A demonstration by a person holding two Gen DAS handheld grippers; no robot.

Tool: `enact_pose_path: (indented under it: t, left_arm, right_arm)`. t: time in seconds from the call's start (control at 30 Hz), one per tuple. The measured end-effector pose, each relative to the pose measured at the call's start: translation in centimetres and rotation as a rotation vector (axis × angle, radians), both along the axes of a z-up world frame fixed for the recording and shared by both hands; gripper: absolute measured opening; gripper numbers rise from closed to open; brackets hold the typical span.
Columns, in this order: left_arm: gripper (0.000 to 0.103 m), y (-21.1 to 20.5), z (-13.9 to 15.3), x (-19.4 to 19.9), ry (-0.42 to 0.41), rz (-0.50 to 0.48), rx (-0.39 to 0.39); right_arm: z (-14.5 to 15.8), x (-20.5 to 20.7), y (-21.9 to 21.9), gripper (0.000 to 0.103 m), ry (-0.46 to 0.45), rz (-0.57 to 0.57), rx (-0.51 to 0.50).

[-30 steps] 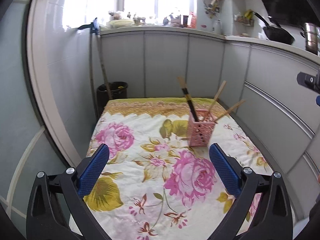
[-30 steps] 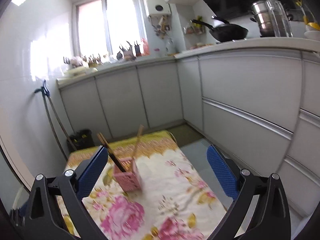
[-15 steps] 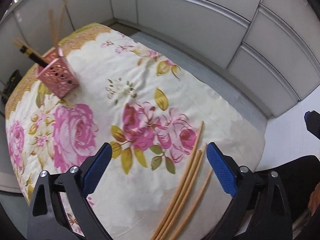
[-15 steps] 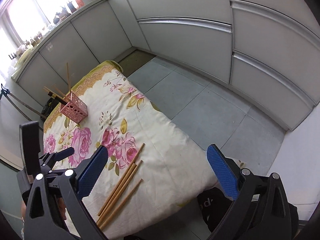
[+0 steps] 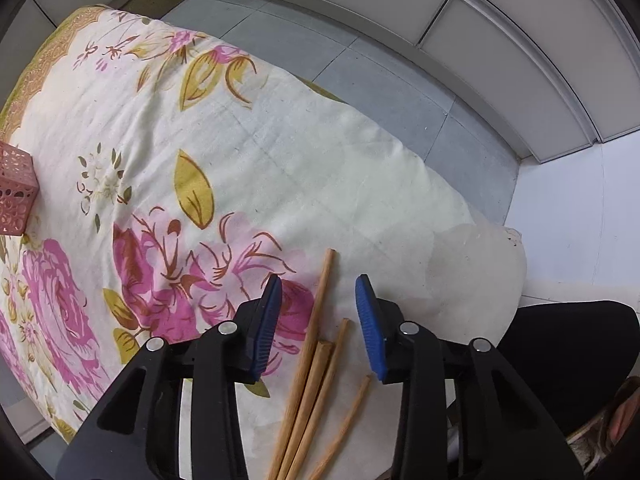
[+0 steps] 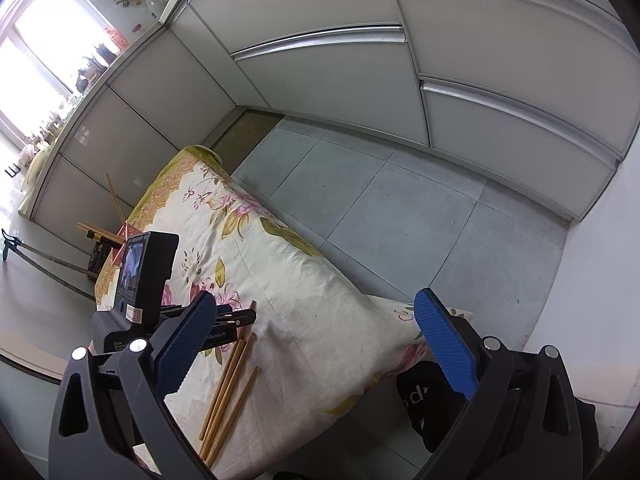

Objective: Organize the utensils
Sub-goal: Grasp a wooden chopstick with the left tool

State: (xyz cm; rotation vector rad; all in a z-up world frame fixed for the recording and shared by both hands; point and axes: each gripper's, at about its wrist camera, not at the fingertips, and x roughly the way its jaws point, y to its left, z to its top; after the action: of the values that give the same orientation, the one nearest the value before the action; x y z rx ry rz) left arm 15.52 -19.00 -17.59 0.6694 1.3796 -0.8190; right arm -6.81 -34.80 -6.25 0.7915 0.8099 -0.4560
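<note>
Chopsticks [image 5: 316, 344] are the landmark here: four loose wooden sticks lying nearly parallel on the flowered cloth [image 5: 280, 152] of the bench, close to its near edge, their long axes running from that edge up and slightly right in the left wrist view. The left claw [image 5: 318, 320] points straight down over them and straddles their far tips; its jaws are closing, with three sticks lying in the gap below and the pads not yet pressing on any. The fourth, shortest stick [image 5: 348, 420] lies just outside, under the right-hand finger. Because the gap runs across the sticks' length, I judge a pinch would close square on their sides, which suits a pickup, though more than one stick may come along.

The right claw [image 6: 316, 348] is released, jaws wide and empty, hanging to the right of the chopsticks and farther from them than the left. The pink holder [image 5: 14, 196], already carrying several sticks, stands well apart from the loose chopsticks, toward the bench's far end.
</note>
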Motion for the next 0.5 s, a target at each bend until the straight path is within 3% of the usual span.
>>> enact_pose_path:
  t: [0.17,0.27,0.37,0.5]
  left_arm:
    - [0.006,-0.2,-0.8,-0.8,-0.036,-0.031,0.031]
    - [0.005,0.9,-0.8,-0.4,-0.047,0.008,0.000]
    - [0.005,4.1,0.6,1.5,-0.068,0.114,-0.067]
    - [0.004,9.6,3.4,3.1,-0.097,0.227,-0.160]
  right_arm:
    - [-0.3,-0.1,0.0,0.096,0.004,-0.001,0.007]
    - [-0.9,0.6,0.9,0.096,0.029,0.027,0.007]
    - [-2.3,2.0,2.6,0.096,0.090,0.080,-0.004]
    - [-5.7,5.3,6.2,0.096,0.210,0.187,0.071]
